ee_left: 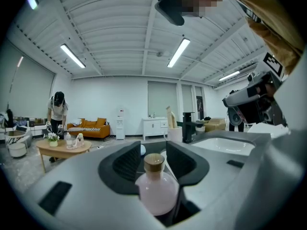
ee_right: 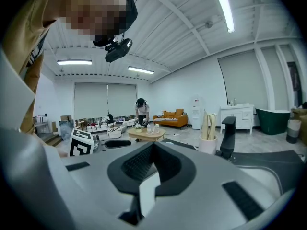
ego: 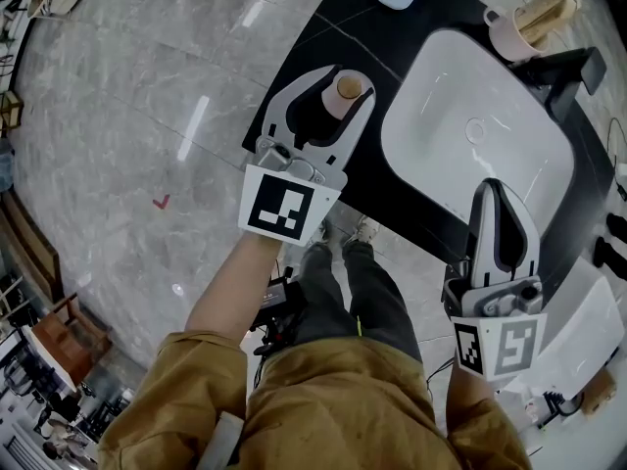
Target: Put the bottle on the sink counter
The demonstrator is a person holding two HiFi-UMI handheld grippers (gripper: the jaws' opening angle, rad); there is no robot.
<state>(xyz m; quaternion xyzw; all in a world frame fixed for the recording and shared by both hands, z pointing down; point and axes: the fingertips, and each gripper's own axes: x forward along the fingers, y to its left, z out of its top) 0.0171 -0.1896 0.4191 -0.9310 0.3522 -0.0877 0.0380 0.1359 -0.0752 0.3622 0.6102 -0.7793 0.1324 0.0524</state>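
We hold the bottle (ee_left: 156, 190) in our left gripper (ego: 343, 82) above the black tabletop (ego: 364, 29); our right gripper (ego: 495, 188) is closed, empty.

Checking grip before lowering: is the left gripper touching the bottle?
Touching. Left gripper view shows the bottle wedged between the jaws of the left gripper, no gap.

Grey marble floor (ego: 118, 155), orange sofa (ee_left: 89, 129), white ribbed ceiling (ee_left: 115, 28), strip lights (ee_left: 178, 52)

A pink cup (ego: 505, 33) stands near the black faucet (ego: 573, 71).
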